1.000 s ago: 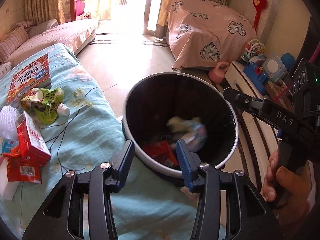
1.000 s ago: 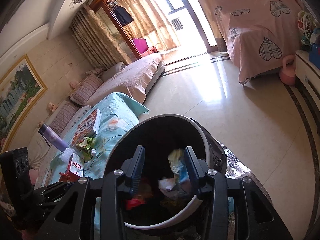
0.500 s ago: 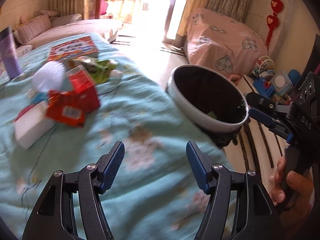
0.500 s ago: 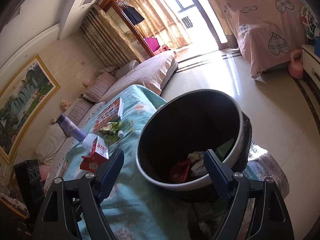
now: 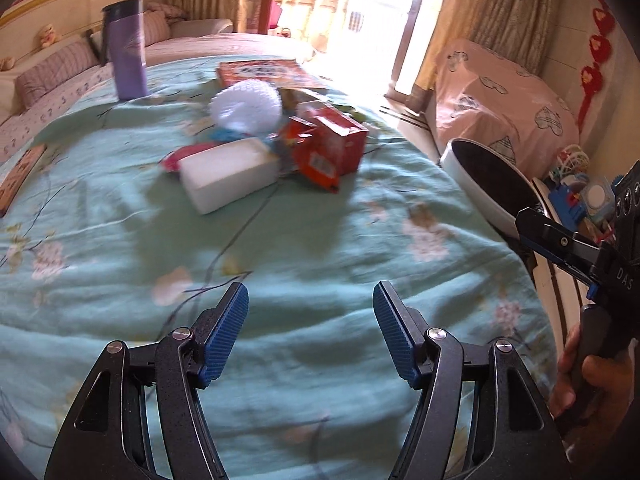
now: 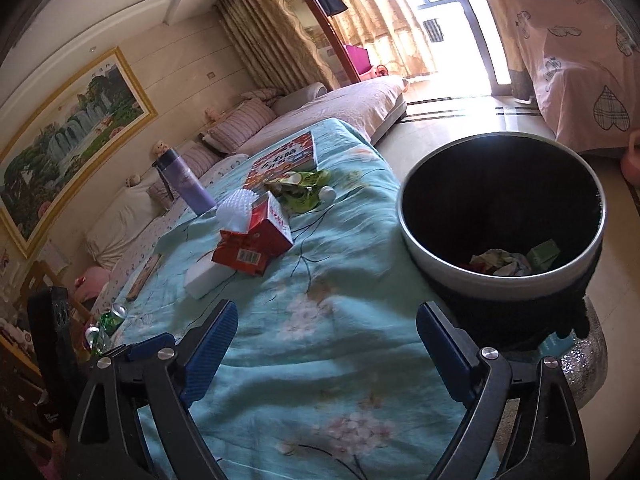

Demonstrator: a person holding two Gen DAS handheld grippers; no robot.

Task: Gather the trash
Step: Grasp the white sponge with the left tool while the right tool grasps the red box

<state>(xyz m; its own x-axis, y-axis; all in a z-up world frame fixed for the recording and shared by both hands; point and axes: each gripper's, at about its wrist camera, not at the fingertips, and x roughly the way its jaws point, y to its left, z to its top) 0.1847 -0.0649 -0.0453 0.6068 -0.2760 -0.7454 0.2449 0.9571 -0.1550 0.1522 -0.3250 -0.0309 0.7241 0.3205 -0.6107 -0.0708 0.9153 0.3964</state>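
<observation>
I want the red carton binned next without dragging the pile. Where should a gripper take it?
Probably the red carton by its raised top end, from above, fingers across its two broad faces. It leans tilted on the flattened red pack, so that end stands free.

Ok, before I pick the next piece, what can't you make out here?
- Left wrist view: motion blur smears the red carton print.
- The trash bin interior is hidden by its rim angle.
- Right wrist view: bin bottom is mostly hidden behind its near wall.
- Green cans are partly behind the left gripper's body.

sunlit window (image 6: 452,8), sofa (image 6: 320,112), tile floor (image 6: 460,120)
</observation>
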